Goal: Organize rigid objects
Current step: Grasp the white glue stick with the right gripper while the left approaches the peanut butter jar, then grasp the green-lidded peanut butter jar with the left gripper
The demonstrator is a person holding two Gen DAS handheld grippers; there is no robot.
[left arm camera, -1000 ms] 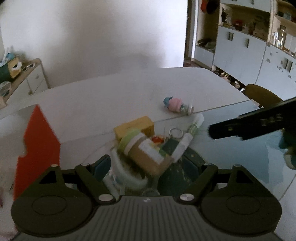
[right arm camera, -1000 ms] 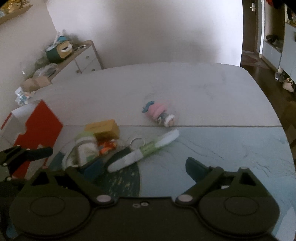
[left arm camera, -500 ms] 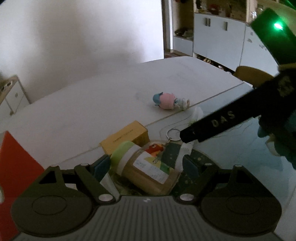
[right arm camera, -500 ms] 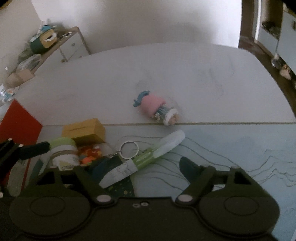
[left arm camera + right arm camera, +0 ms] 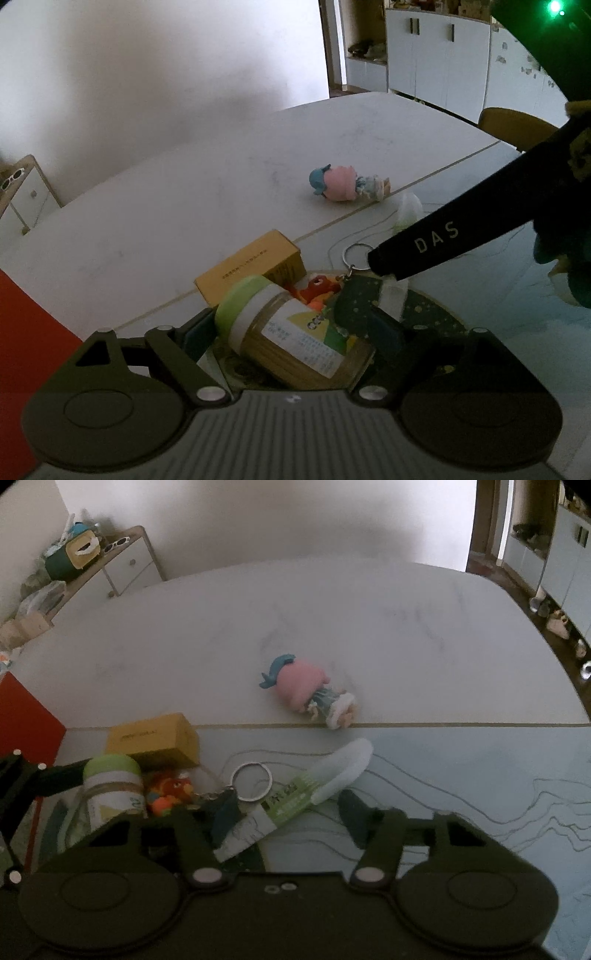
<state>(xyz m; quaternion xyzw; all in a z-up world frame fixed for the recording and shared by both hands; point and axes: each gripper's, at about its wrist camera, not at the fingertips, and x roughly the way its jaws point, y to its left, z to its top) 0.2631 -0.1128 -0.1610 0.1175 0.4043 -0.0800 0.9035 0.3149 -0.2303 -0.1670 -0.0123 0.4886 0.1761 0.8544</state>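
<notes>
The left gripper [image 5: 291,332] clasped a jar [image 5: 291,343] with a green lid between its two fingers, the jar tilted over a dark round mat [image 5: 428,314]. The right gripper [image 5: 288,816] had its fingers spread apart around a green and white tube [image 5: 314,790] lying beside a key ring [image 5: 252,781], gripping nothing. A yellow box [image 5: 151,740] sat just behind the jar, with a small orange toy [image 5: 170,792] between them. A pink doll [image 5: 308,692] lay on its side farther out on the white table [image 5: 332,609].
</notes>
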